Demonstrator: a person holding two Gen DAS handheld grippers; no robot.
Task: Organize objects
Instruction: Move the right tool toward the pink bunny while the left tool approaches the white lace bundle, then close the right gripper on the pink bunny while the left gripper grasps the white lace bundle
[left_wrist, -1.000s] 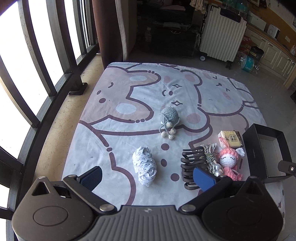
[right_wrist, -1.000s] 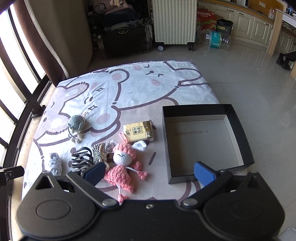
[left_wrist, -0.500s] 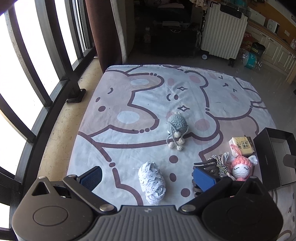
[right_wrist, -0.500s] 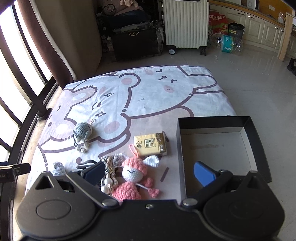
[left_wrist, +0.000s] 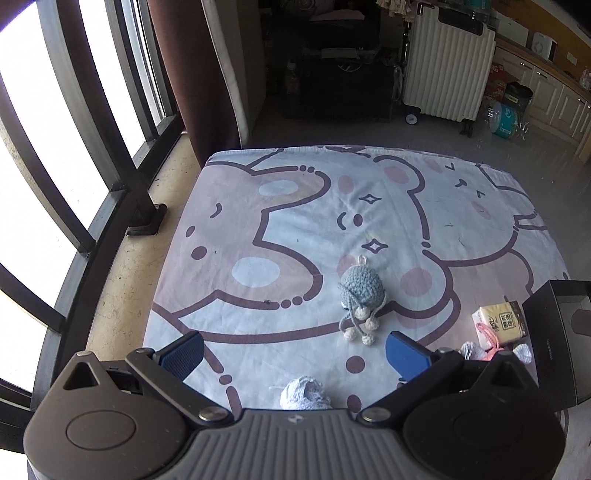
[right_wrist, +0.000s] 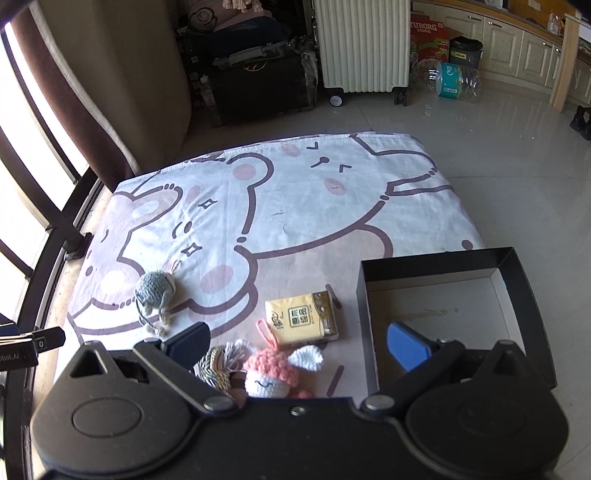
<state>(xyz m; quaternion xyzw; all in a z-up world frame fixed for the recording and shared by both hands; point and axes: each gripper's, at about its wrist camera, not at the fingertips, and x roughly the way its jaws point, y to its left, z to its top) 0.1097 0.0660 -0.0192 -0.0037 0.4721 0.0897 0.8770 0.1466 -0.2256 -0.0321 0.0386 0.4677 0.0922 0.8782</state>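
Tissue pack (right_wrist: 301, 317) bears print, unreadable here.

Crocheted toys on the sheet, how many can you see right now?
2. A grey toy lies left of the tissue pack; a pink toy lies at the right gripper's base, partly hidden. More could be hidden under the grippers.

We look down and forward from both wrist cameras, high over a cartoon-print sheet (left_wrist: 295, 229) on the floor. Our left view faces its window side, our right view the black box (right_wrist: 517, 273); both share the grey crochet toy (left_wrist: 362, 291) and tissue pack (right_wrist: 301, 317).
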